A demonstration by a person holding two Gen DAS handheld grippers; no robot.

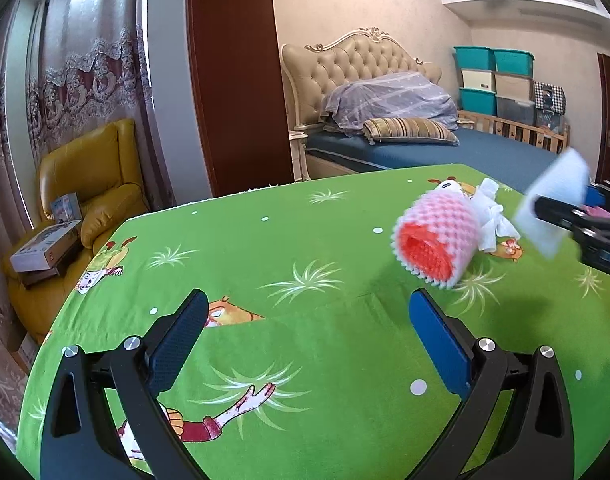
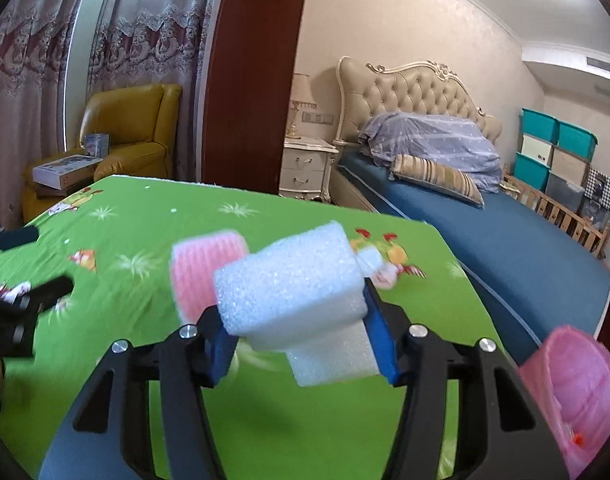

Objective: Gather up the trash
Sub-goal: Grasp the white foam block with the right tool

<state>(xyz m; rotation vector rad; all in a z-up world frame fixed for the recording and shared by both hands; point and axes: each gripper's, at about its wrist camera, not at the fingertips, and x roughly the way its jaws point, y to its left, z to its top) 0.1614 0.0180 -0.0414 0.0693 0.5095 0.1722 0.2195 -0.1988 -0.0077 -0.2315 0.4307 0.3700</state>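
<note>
My right gripper (image 2: 301, 332) is shut on a white foam block (image 2: 293, 292) and holds it above the green tablecloth (image 2: 125, 240); the block also shows in the left wrist view (image 1: 553, 208), at the far right. A pink foam net sleeve (image 1: 437, 236) lies on the cloth with a crumpled white tissue (image 1: 493, 216) just behind it. The sleeve also shows behind the block in the right wrist view (image 2: 201, 276). My left gripper (image 1: 309, 344) is open and empty, low over the cloth, short and left of the sleeve.
A pink trash bag (image 2: 569, 392) hangs at the table's right edge. Behind the table are a bed (image 1: 445, 148), a yellow armchair (image 1: 85, 184) holding boxes, a wooden door panel (image 1: 233, 80) and stacked storage bins (image 1: 497, 80).
</note>
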